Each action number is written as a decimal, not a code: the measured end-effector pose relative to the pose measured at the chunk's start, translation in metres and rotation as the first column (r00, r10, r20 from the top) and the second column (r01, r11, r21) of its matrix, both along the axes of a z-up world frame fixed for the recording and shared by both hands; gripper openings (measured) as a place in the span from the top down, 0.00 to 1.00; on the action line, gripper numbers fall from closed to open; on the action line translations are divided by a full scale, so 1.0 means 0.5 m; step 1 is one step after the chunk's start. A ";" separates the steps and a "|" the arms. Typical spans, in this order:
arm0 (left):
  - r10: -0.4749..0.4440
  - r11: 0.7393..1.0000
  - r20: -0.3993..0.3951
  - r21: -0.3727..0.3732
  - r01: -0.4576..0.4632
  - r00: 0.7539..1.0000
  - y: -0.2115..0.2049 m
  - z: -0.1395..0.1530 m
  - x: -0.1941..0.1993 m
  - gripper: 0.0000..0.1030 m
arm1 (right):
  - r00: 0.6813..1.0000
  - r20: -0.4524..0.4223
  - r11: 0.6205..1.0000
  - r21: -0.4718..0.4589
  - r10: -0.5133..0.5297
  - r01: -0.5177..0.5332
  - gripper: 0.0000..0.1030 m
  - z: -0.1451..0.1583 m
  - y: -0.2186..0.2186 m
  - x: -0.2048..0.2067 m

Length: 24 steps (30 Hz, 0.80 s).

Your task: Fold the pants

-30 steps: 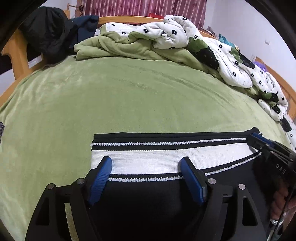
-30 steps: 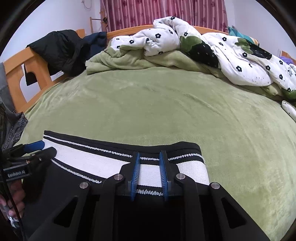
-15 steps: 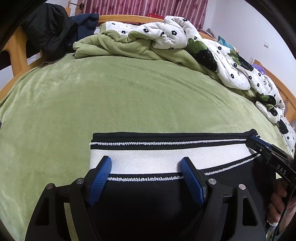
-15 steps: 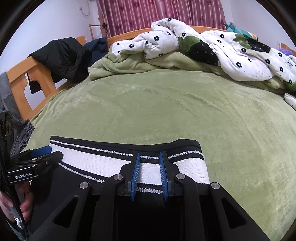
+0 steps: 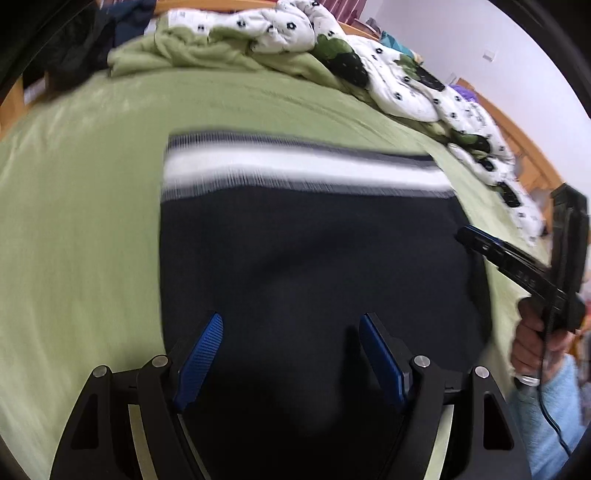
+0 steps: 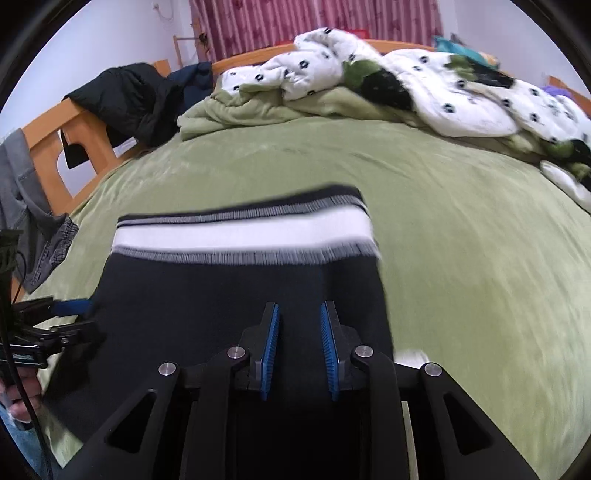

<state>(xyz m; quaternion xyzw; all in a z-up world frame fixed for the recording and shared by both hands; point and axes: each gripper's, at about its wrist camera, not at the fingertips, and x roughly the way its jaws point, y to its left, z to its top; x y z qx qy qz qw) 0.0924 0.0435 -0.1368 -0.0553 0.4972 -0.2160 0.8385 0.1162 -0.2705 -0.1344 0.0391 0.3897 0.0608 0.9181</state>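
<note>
The black pants [image 5: 306, 280] lie flat on the green bed [image 5: 74, 221], toward its near edge, their white-and-black striped waistband [image 5: 303, 173] turned to the far side where the bedding is heaped. Both views blur the waistband, so its stitching cannot be made out.

The left gripper [image 5: 291, 354] hangs over the dark cloth with its blue pads wide apart and nothing between them. The right gripper [image 6: 298, 349] also sits over the black fabric, near the garment's right edge, its pads only a narrow gap apart; whether cloth is pinched there cannot be told.

Only the left wrist view shows the right gripper from the side, at the pants' right border, with the person's hand [image 5: 532, 343] on its handle. Only the right wrist view shows the dark jacket [image 6: 136, 99] draped over the wooden bed frame [image 6: 48, 147] at the far left corner, the red curtain [image 6: 314, 26], and grey clothing [image 6: 33, 225] at the left edge. The flowered quilt [image 6: 424, 88] runs along the far edge in both.
</note>
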 end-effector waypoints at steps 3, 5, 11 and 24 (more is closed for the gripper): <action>0.011 0.999 0.064 0.044 -0.014 0.998 0.008 -0.006 -0.105 0.28 | 0.999 -0.038 1.000 0.022 0.000 0.001 0.77 -0.011 -0.008 -0.070; -0.004 0.995 0.127 0.104 -0.009 0.992 0.008 0.002 -0.171 0.28 | 0.997 -0.078 1.000 0.001 -0.002 0.002 0.77 -0.025 -0.005 -0.104; 0.018 0.983 0.115 0.179 -0.038 0.993 0.030 -0.023 -0.249 0.34 | 0.997 -0.082 1.000 -0.010 -0.001 0.000 0.76 -0.021 -0.003 -0.156; 0.124 0.970 0.247 0.175 -0.170 0.961 0.032 -0.008 -0.229 0.84 | 0.995 -0.089 0.999 0.037 -0.036 0.039 0.76 -0.031 -0.013 -0.135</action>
